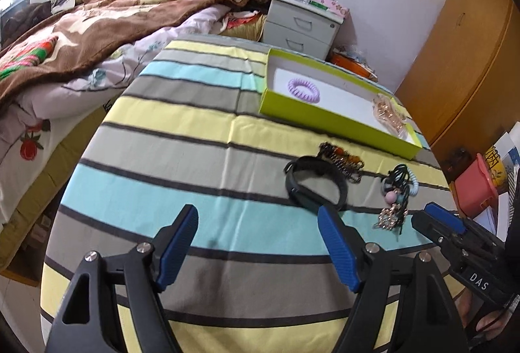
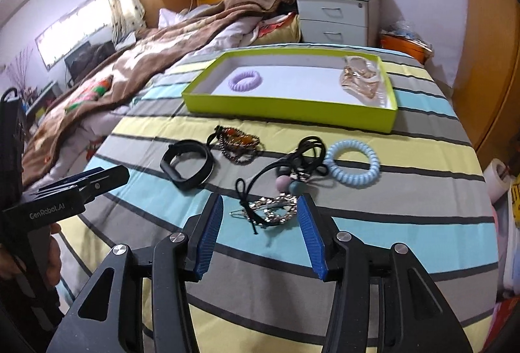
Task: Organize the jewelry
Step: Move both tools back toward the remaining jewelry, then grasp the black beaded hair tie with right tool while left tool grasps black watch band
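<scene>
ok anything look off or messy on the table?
Nothing damaged. The black hair ties, rhinestone clip and pom-pom tie lie tangled in one heap on the striped cloth, outside the green tray.

You are working over a surface covered by a striped cloth [image 2: 406, 164] in yellow, grey and pale blue bands with dark lines between them. At its far side rests a shallow lime-green tray [image 2: 292, 111] with a white floor. In front of the tray, directly on the cloth, lie a dark beaded bracelet [image 2: 239, 143] and, just beside it, a black band [image 2: 187, 166]. To the right sits a pale blue coil hair tie [image 2: 352, 167], touching a tangle of black hair ties [image 2: 302, 158] with round pink and blue bobbles. Nearest you lies a sparkly hair clip [image 2: 276, 210] crossed by a black cord.
</scene>
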### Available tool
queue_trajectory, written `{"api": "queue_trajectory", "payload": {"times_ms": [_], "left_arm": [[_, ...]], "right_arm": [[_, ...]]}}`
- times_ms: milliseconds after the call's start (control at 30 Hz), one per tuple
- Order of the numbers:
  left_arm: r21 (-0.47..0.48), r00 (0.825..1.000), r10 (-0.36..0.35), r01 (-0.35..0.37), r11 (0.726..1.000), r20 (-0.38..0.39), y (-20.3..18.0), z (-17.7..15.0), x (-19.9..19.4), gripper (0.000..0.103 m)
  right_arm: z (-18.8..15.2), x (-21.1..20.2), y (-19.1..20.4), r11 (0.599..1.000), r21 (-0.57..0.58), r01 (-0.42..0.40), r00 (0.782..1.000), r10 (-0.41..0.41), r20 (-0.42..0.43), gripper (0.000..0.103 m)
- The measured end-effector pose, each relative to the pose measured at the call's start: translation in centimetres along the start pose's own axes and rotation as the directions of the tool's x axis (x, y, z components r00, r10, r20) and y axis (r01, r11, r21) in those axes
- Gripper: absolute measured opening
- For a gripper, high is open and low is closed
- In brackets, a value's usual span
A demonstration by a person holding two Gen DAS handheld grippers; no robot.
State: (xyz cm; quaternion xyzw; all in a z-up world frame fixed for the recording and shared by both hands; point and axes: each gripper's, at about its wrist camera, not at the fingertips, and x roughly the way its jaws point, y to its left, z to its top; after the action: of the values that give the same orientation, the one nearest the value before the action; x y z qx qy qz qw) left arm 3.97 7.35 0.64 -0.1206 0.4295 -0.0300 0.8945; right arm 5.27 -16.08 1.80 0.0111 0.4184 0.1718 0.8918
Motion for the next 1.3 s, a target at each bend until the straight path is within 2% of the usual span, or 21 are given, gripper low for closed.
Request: {"api": "queue_trajectory", "payload": {"times_ms": [167,433,533,633,700,767,867,1100,1300], "left_arm": [[-0.012,1.0,-0.013,0.013,1.0,-0.015,0.4,-0.2,0.4,0.078],[-0.015,0.999,-0.015,0.015,1.0,-0.042,0.5,-0.2,1.3,0.078],[-0.016,0.999,-0.008,0.007,1.0,-0.052,0.5,-0.2,1.6,0.078],[-0.017,0.998,-0.008,0.007,1.0,-0.058,0.4,-0.3,1.7,0.078],[-0.016,0.998,-0.007,0.006,1.0,-0.059,0.4,-0.3,1.7,0.078],[-0.016,0.998,-0.008,0.007,1.0,-0.061,0.3,-0.2,1.7,0.078],[-0.013,0.998,-0.01,0.009,1.0,-0.063,0.3,-0.2,1.8,0.078],[-0.025,0.997,-0.015,0.014,1.0,-0.072,0.3,-0.1,1.9,0.078],[-0.03,0.997,-0.013,0.011,0.999,-0.081,0.2,0.1,2.1,0.078]], "right_arm": [[0.3,0.9,1.4,0.998,-0.062,0.028,1.0,-0.028,-0.004,0.048],[1.1,2.0,1.5,0.997,-0.065,0.051,0.999,-0.051,-0.01,0.047],[1.1,2.2,1.5,0.995,-0.07,0.066,0.997,-0.068,-0.02,0.031],[1.0,2.3,1.2,0.996,-0.061,0.066,0.997,-0.068,-0.025,0.025],[1.0,2.1,1.0,0.996,-0.055,0.073,0.997,-0.074,-0.018,0.015],[1.1,2.0,0.9,0.997,-0.047,0.068,0.998,-0.069,-0.014,0.01],[1.0,1.6,0.4,0.998,-0.032,0.061,0.998,-0.062,-0.005,0.006],[1.0,0.2,-1.2,1.0,0.026,0.017,1.0,-0.017,0.026,0.005],[1.3,-2.1,-3.0,0.997,0.077,-0.012,0.996,0.004,0.093,0.005]]}}
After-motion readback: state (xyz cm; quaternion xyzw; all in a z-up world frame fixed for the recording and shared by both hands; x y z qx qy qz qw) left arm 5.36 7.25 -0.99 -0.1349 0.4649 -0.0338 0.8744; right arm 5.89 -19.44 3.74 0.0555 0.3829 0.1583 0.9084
